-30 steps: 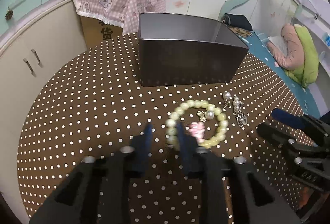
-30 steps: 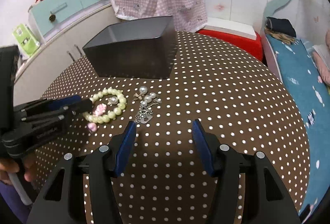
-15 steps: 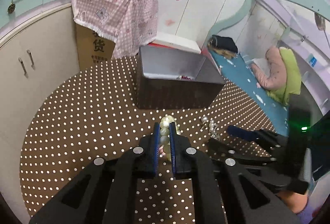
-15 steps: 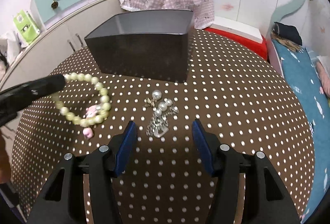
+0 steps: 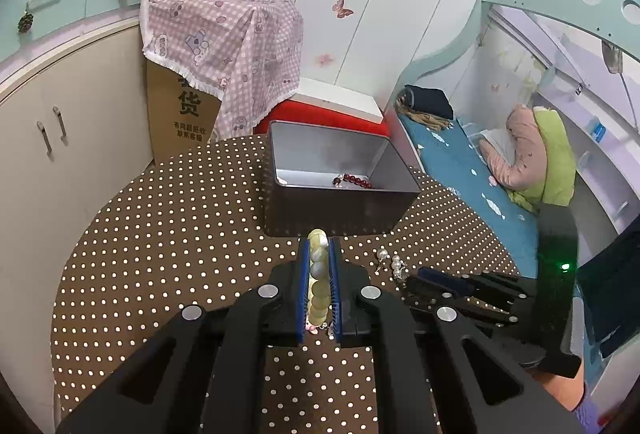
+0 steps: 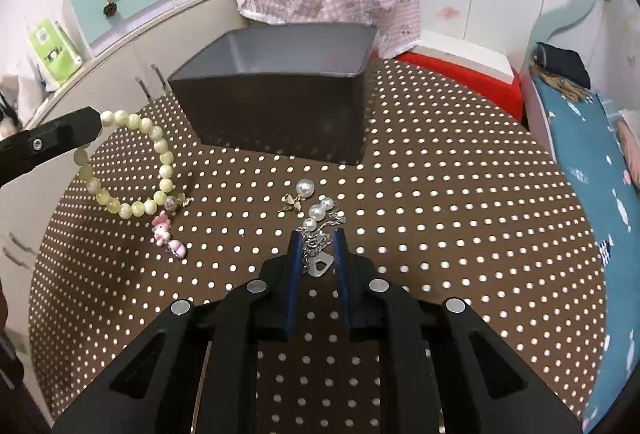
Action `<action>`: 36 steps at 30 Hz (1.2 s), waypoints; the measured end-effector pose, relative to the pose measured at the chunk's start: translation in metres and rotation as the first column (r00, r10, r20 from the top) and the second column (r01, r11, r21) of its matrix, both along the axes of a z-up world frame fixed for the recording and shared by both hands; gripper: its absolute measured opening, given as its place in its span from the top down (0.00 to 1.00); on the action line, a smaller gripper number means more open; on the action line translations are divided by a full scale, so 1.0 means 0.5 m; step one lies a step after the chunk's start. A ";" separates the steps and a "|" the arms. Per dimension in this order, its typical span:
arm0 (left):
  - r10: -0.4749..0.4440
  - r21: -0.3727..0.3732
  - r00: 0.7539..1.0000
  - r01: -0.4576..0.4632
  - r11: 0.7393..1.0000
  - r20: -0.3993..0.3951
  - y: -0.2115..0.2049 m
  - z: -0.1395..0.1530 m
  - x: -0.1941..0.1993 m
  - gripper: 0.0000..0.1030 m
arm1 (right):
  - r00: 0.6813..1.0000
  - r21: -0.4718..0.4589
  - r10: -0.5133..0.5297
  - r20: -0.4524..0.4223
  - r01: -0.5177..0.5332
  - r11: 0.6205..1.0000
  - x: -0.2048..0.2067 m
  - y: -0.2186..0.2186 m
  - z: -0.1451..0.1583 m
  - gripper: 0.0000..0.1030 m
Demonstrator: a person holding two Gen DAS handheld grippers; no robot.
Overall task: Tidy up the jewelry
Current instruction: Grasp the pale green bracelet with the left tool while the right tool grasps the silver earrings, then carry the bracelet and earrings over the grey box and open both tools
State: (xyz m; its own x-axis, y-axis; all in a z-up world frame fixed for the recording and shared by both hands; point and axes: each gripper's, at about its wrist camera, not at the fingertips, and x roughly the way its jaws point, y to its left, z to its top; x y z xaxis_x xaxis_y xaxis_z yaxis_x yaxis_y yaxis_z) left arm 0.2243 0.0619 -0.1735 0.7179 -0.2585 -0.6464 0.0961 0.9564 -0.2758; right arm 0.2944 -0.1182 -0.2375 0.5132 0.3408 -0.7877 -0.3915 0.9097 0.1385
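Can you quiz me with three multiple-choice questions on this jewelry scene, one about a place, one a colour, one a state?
1. Where are the dark red beads?
A. Inside the grey box
B. On the tablecloth
C. In the right gripper

2. What colour is the bracelet in the left gripper?
A. Black
B. Pale green
C. Blue

3. How is the right gripper?
A. Shut on a pearl
B. Out of view
C. Open around the silver chain

Answers: A, they lie on the box floor; B, its beads are pale green; C, gaps show beside the chain.
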 end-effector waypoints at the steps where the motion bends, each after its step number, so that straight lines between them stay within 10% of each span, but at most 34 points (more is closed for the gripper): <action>1: -0.002 -0.006 1.000 0.002 1.000 0.002 0.001 0.004 0.001 0.93 | 1.000 0.008 0.000 0.002 0.000 1.000 -0.003 -0.006 0.008 0.84; 36: -0.129 -0.016 0.988 0.131 0.991 0.084 -0.032 0.179 0.129 0.92 | 0.968 0.090 0.030 0.248 -0.053 0.995 0.076 0.018 0.359 0.90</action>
State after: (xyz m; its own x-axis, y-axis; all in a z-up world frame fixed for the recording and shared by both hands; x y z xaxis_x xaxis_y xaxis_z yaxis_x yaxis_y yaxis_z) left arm 0.2889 0.0461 -0.0839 0.7276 -0.3667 -0.5797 0.2428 0.9281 -0.2824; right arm 0.3324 -0.1090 -0.0579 0.6707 0.4329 -0.6022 -0.4614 0.8793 0.1182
